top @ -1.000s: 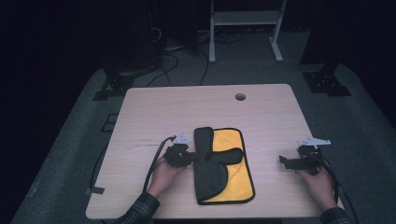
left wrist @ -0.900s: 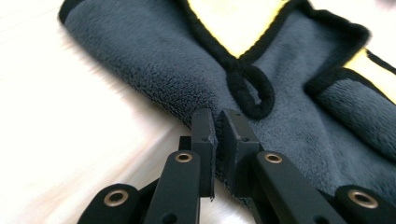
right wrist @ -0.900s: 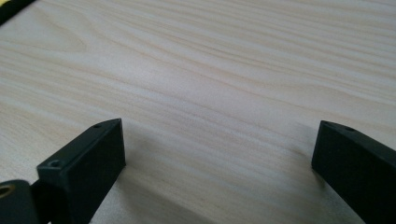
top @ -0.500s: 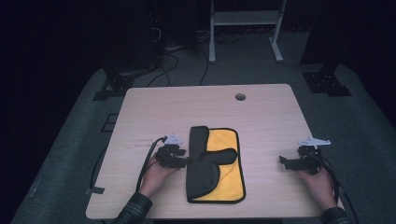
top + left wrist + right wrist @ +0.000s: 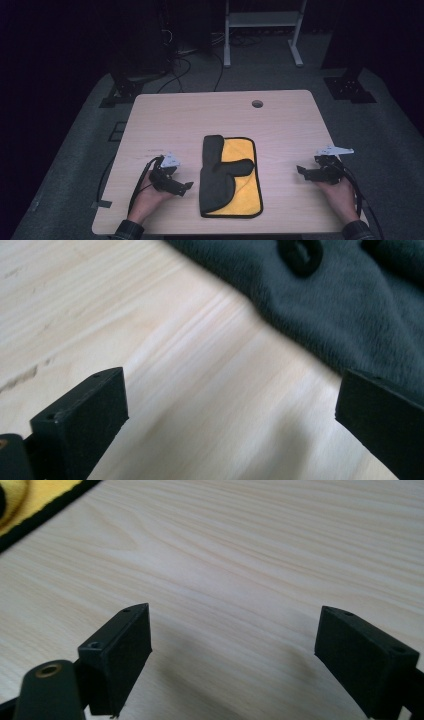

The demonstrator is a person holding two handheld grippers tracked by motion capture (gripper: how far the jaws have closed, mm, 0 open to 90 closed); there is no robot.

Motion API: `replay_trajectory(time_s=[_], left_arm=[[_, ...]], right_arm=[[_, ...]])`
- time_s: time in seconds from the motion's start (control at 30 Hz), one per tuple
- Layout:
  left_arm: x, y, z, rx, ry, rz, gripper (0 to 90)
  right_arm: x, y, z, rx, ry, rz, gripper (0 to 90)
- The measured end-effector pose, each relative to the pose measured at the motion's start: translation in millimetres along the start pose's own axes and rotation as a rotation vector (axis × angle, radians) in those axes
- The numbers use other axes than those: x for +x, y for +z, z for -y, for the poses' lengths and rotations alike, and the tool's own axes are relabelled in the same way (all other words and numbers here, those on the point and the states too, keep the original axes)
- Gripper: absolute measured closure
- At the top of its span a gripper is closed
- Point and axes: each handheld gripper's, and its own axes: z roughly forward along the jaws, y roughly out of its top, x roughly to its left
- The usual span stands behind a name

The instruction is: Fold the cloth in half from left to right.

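**Both grippers apart from the folded cloth, jaws wide**

In the high view the cloth [image 5: 231, 176] lies on the lower middle of the wooden table [image 5: 220, 115], a yellow rectangle with a dark border, its left half covered by a dark grey folded-over layer from which a dark flap reaches right across the yellow. The left gripper [image 5: 186, 185] sits in the lower left of the frame, just beside the cloth's left edge but clear of it, with the person's left hand [image 5: 146, 201] behind it and a black cable looping off to the left. Its jaws have just been opening; in the left gripper view they stand wide apart with only bare wood between them, and the grey cloth [image 5: 340, 305] fills the upper right of that frame, passing behind the right-hand jaw.

The right gripper [image 5: 302, 171] rests at the lower right of the high view, well apart from the cloth, held by the right hand [image 5: 341, 196]. Its jaws have just been closing a little, yet they stand broadly open with nothing between them. In the right gripper view, a corner of the yellow cloth [image 5: 35, 502] shows at the upper left.
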Motion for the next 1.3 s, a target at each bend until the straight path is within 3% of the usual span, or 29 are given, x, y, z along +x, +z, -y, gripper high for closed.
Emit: replay_trajectory(time_s=[0.3, 0.53, 0.77, 0.87, 1.3], left_arm=[[6.1, 1.4, 20.3, 0.040, 0.030, -0.001, 0.0], [8.5, 2.5, 27.8, -0.036, 0.036, 0.008, 0.0], [9.4, 2.1, 27.8, -0.032, 0.028, -0.003, 0.0], [9.6, 2.2, 27.8, -0.033, 0.019, -0.010, 0.0], [11.0, 3.0, 27.0, -0.033, 0.020, -0.008, 0.0]], right_arm=[[11.2, 0.2, -11.0, -0.012, -0.050, -0.090, 14.2], [26.8, 2.6, -25.7, -0.024, -0.106, -0.142, 16.6], [44.5, 5.0, -43.9, -0.051, -0.151, -0.204, 23.7], [57.0, 8.6, -54.0, -0.060, -0.177, -0.251, 29.0], [88.6, 22.5, -78.3, -0.098, -0.235, -0.338, 39.1]])
